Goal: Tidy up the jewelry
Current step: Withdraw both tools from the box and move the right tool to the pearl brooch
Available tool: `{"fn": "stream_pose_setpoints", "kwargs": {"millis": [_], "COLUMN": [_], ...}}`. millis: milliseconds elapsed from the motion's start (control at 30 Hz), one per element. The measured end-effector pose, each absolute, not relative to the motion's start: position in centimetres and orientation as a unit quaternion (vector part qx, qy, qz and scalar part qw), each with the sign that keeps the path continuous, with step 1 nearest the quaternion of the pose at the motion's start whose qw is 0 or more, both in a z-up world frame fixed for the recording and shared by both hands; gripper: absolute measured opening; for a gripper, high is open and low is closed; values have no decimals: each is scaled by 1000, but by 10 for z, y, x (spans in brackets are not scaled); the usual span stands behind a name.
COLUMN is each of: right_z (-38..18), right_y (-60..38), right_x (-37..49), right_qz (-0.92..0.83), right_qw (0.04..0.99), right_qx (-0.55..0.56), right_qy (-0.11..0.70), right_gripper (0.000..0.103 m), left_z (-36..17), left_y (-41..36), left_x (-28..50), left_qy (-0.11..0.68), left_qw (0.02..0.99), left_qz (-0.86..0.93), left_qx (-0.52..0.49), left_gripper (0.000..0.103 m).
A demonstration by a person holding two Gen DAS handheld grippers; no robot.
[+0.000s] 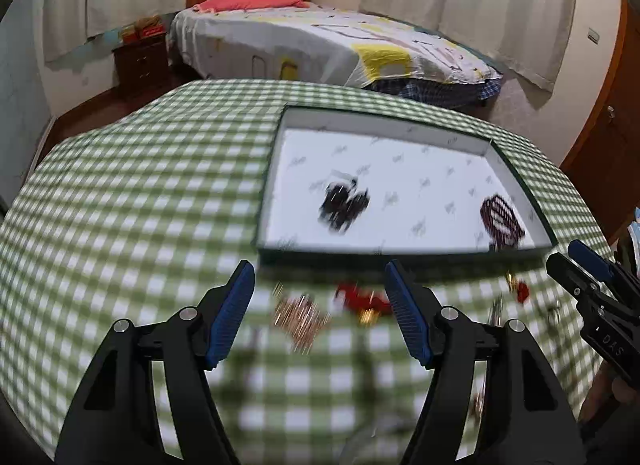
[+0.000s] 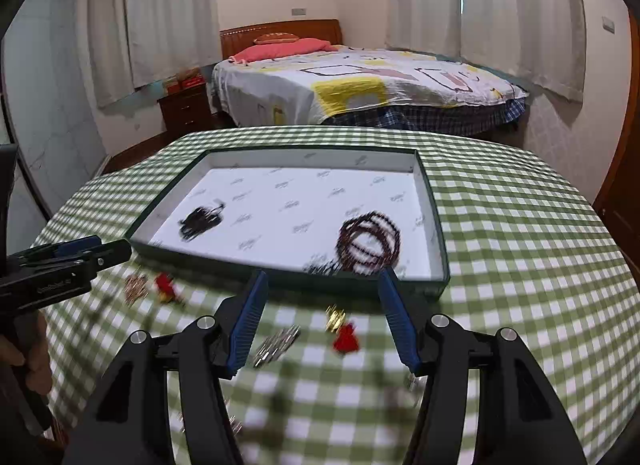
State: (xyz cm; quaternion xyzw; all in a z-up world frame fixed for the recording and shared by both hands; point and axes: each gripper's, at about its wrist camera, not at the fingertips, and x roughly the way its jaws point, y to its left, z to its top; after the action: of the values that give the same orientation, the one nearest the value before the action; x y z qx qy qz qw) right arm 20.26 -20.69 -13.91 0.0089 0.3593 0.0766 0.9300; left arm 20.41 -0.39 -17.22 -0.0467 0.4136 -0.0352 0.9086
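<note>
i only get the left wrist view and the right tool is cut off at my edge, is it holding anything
observer: No. The right tool is open, with nothing between its pads.
operator: whats in front of it
observer: A silver piece and a red charm lie on the cloth, short of the tray.
operator: my view cuts the bead string at the tray wall, is it all inside
observer: Yes. The bead string lies coiled wholly inside the tray, near the front right corner.
</note>
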Motion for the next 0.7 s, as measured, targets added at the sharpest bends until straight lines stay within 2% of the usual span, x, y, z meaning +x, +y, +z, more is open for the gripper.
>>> {"fn": "stream_pose_setpoints", "kwargs": {"millis": [400, 700], "right_z": [-142, -175], "right_y": [-179, -160], "right_x": [151, 138], "right_qz": [92, 113], "right_qw": [926, 908], "right_qx": [3, 6], "right_qy": [366, 404], "right_gripper": [57, 57], "left_z": [-163, -159], "left_y": [39, 50], "left_x": [127, 110], "left_qy": [420, 416], "left_qw": [906, 909], "left_qz": [-15, -8], "left_qx": [-47, -42], "left_gripper": [66, 66]}}
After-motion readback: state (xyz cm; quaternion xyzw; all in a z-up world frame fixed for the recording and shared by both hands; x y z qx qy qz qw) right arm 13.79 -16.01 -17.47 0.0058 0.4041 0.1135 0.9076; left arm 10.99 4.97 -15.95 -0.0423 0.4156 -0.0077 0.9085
